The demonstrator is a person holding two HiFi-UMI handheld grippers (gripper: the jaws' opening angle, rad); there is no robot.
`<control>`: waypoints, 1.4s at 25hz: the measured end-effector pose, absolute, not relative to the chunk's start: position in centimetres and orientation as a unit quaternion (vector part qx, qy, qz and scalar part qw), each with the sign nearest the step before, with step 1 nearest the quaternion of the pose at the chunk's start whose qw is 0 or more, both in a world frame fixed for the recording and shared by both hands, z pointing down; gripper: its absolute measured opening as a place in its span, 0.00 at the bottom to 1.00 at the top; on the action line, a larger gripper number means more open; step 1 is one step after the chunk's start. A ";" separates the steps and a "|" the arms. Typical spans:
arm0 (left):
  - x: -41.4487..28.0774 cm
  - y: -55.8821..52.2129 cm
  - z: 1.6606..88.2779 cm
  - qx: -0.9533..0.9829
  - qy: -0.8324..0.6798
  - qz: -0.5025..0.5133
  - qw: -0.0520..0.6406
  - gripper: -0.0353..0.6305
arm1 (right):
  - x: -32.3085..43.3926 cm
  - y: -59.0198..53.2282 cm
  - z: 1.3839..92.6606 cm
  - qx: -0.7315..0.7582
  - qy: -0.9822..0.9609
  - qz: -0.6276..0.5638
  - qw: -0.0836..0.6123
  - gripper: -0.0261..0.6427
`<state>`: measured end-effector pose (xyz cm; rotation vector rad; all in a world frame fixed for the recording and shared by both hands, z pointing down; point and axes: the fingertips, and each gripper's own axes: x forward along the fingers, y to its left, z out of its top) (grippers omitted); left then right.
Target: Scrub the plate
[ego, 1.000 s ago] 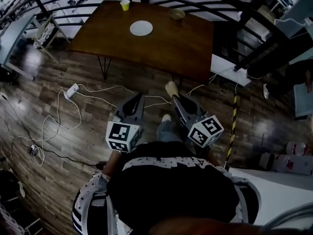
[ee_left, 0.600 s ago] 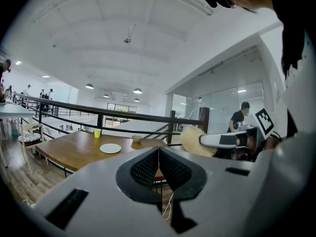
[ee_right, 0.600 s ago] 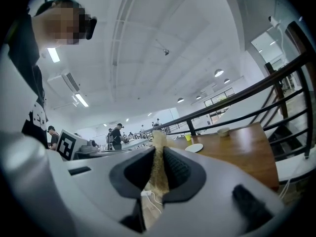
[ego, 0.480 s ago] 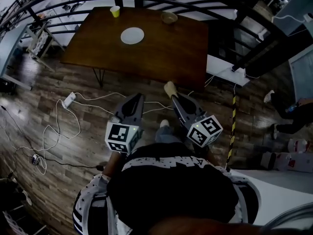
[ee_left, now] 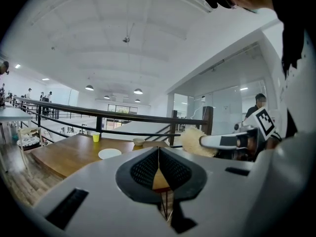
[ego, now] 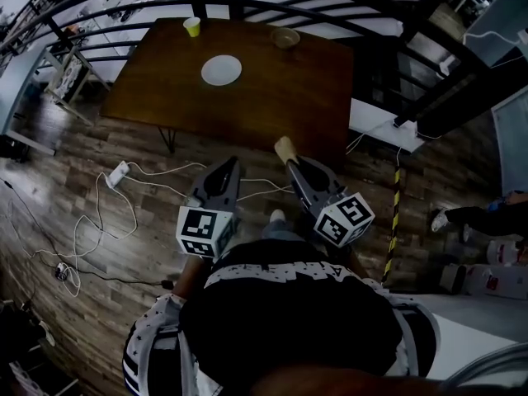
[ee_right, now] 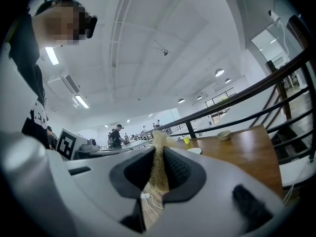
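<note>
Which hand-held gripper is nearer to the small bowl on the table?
Right. The right hand-held gripper is short of the table, about in line with the bowl; the left hand-held gripper sits further left.

Round white plate (ego: 221, 70) flat on brown table (ego: 289, 81), tan scrubber (ego: 284, 148) clamped in right hand-held gripper (ego: 289, 160)
</note>
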<state>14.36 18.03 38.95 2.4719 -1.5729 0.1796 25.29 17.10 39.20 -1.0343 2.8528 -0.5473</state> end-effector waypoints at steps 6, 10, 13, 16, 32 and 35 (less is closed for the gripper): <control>14.4 15.5 38.3 0.832 -0.541 0.066 0.100 0.07 | 25.2 14.5 38.5 -0.326 0.928 -0.180 0.031 0.11; 15.3 13.5 37.9 0.829 -0.546 0.064 0.097 0.07 | 26.0 12.4 38.7 -0.317 0.930 -0.184 0.031 0.11; 15.6 12.3 37.8 0.825 -0.553 0.065 0.097 0.07 | 26.2 10.9 38.6 -0.309 0.933 -0.185 0.033 0.11; 15.3 11.4 37.8 0.819 -0.562 0.067 0.096 0.07 | 25.7 9.8 38.5 -0.296 0.937 -0.183 0.033 0.11; 17.1 6.3 38.7 0.798 -0.590 0.059 0.102 0.07 | 27.3 4.9 39.4 -0.256 0.949 -0.181 0.023 0.11; 17.1 5.4 38.7 0.803 -0.584 0.060 0.101 0.07 | 27.5 4.4 39.7 -0.267 0.946 -0.185 0.019 0.11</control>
